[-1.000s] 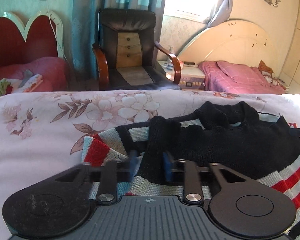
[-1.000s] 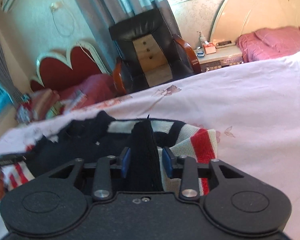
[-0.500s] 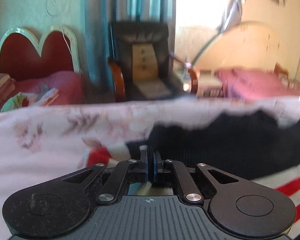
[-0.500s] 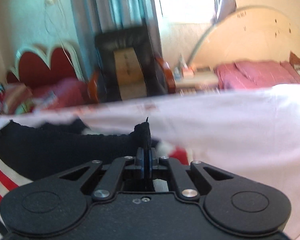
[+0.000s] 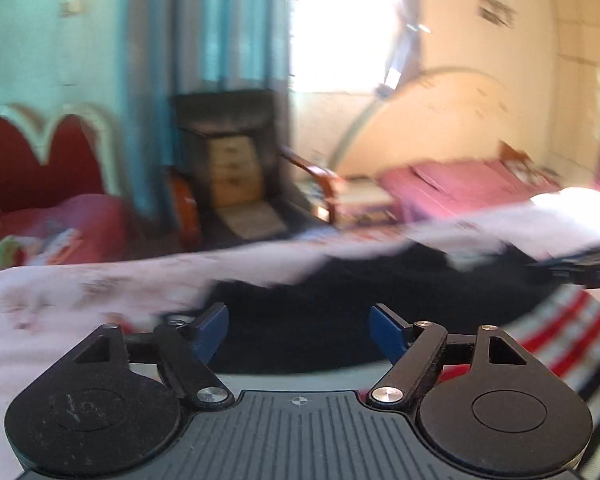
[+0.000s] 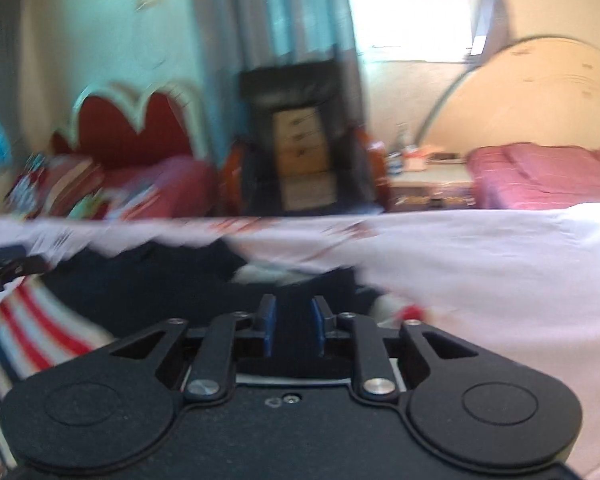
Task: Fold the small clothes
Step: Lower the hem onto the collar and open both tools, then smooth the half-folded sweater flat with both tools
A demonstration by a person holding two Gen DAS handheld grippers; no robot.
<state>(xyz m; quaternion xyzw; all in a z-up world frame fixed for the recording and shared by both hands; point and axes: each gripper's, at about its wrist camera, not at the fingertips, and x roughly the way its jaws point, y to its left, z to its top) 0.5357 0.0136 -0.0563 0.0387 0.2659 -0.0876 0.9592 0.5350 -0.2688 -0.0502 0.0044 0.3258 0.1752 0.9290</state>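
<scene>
Two grippers level over sweater (image 5: pixel 308 320): left (image 5: pixel 299 330) fingers wide; right (image 6: pixel 293 330) narrow.

Left wrist view, heavily motion-blurred

- Left gripper (image 5: pixel 299 330): blue-tipped fingers (image 5: pixel 211 326) spread wide apart, nothing between them; black body fills the lower frame
- Sweater (image 5: pixel 320 320): black knit lying just ahead of the fingers, with red, white and dark stripes at lower right
- Bedsheet (image 5: pixel 60 304): pale pink, faint floral print, under the sweater
- Dark object (image 5: pixel 580 268): enters from the right edge over the sweater (too blurred to identify)
- Armchair (image 5: pixel 230 160): black, wooden arms, beyond the bed
- Red headboard (image 5: pixel 40 156): scalloped, pale trim, far left
- Pink bed (image 5: pixel 460 184): far right, cream arched headboard behind
- Teal curtain (image 5: pixel 220 24): beside a bright window
</scene>
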